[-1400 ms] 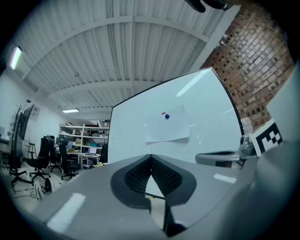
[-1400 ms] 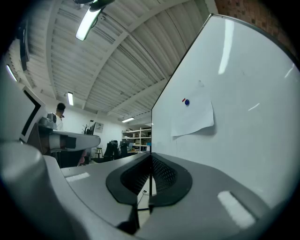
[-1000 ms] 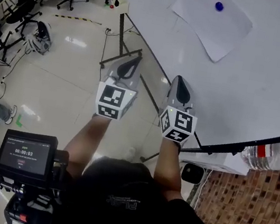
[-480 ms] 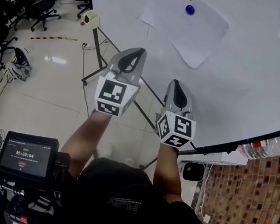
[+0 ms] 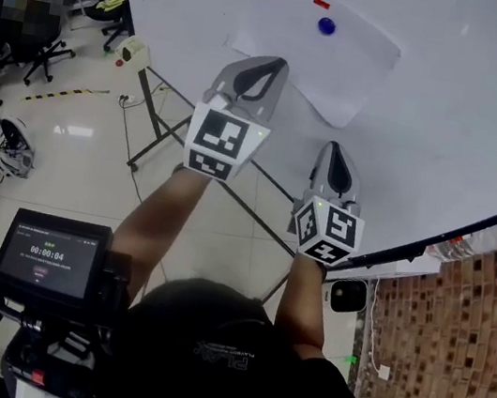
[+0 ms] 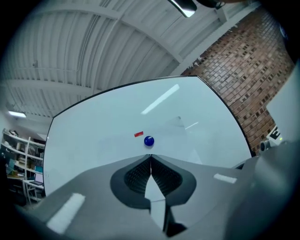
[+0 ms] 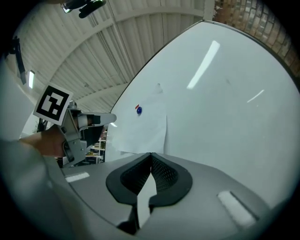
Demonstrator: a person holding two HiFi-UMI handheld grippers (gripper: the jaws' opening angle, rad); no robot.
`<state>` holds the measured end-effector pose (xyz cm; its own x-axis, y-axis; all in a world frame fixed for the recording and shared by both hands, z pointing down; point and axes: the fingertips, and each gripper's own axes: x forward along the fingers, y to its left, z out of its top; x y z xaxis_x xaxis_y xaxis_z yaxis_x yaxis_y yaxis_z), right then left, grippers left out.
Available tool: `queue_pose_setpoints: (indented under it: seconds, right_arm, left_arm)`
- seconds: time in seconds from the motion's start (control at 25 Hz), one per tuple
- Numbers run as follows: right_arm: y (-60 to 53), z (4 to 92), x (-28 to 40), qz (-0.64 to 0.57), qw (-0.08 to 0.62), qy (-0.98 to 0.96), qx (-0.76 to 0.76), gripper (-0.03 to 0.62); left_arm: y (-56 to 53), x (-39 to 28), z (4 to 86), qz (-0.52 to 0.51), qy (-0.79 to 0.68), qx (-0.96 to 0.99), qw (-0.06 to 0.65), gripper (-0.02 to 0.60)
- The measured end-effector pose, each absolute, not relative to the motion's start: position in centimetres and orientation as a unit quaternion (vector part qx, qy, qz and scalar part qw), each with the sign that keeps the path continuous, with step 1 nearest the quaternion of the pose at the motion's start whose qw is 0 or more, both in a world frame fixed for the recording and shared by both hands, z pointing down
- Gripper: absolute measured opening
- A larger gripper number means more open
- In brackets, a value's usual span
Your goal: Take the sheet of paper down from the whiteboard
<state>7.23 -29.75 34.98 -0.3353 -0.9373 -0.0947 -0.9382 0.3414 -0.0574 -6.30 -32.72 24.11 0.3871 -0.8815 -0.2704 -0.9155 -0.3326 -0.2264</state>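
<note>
Paper [image 5: 348,68] hangs on whiteboard [image 5: 472,118] under blue magnet [image 5: 326,26].

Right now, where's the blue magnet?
Head view, top centre: the blue magnet sits on the sheet of paper on the whiteboard, just beside a small red strip.

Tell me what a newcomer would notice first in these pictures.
The big whiteboard fills the upper right of the head view, with a sheet of paper held on it under a round blue magnet, beside a small red strip. In front of the board, the left gripper and right gripper point toward it, each carrying a black-and-white marker cube, fingers shut and empty.
</note>
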Motion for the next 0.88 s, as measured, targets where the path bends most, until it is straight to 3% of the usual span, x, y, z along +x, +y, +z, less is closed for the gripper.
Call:
queue_pose_setpoints:
  seconds: [0.16, 0.28, 0.36, 0.6, 0.88]
  right_arm:
    - [-31.0, 34.4, 8.0, 0.005, 0.067, 0.810, -0.583, 0.019]
    - [-31.7, 34.0, 8.1, 0.005, 0.067, 0.810, -0.582, 0.029]
    - [-31.6, 34.3, 8.5, -0.002, 0.062, 0.812, -0.581, 0.065]
    - [-31.6, 34.2, 9.2, -0.033, 0.081, 0.825, -0.558, 0.143]
    - [-32.2, 33.9, 9.3, -0.065, 0.094, 0.839, -0.531, 0.170]
  left_arm:
    - [-35.3, -5.9, 22.9, 0.041, 0.536, -0.822, 0.188, 0.008]
    - [-36.2, -5.4, 22.0, 0.052, 0.521, -0.829, 0.193, 0.083]
    - [-36.2, -4.7, 21.9, 0.057, 0.511, -0.836, 0.191, 0.101]
    - [-36.9, -3.8, 21.2, 0.057, 0.496, -0.844, 0.194, 0.124]
    - [-37.5, -3.0, 19.6, 0.053, 0.487, -0.848, 0.204, 0.135]
